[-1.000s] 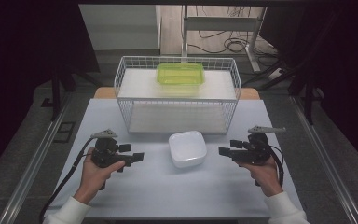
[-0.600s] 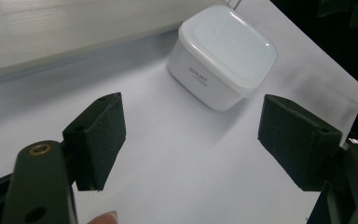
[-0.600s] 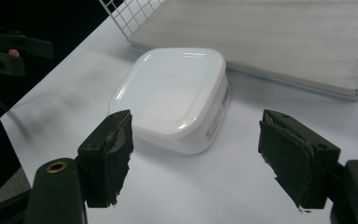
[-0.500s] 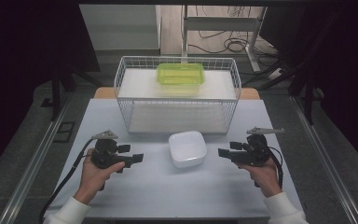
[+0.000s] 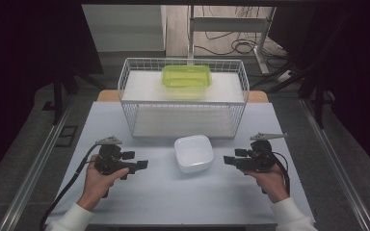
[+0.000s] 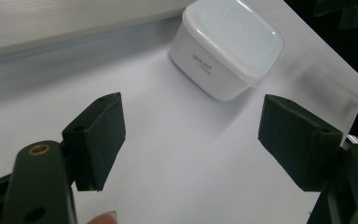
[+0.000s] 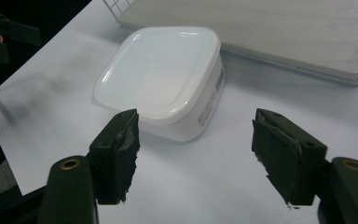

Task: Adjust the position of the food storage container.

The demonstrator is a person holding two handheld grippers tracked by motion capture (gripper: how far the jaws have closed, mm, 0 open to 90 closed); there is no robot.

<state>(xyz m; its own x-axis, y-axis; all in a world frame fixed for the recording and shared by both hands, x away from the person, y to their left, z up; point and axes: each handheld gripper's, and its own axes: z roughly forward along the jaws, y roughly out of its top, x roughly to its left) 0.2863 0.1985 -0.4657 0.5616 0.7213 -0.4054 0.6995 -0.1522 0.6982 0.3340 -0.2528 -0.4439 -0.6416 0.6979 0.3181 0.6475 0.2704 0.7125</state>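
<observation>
A white tub [image 5: 193,153] is sitting on the table [image 5: 173,202] between the two grippers, apart from both and just in front of a wire basket [image 5: 183,98]. The left gripper [image 5: 142,164] is pointing at it from the left with jaws standing wide and empty; in the left gripper view the tub [image 6: 227,49] is lying beyond the gap, up and to the right. The right gripper [image 5: 228,160] is facing it from the right, likewise spread wide with nothing between; in the right gripper view the tub [image 7: 163,81] is lying just past the left jaw. Small grey print on the tub's side is showing but is too fine to read. The tub is square with rounded corners, smooth glossy plastic, with a lid on. A translucent green box [image 5: 186,76] is resting on a white board inside the basket, at its far side. The jaw pads are looking matt black and worn.
</observation>
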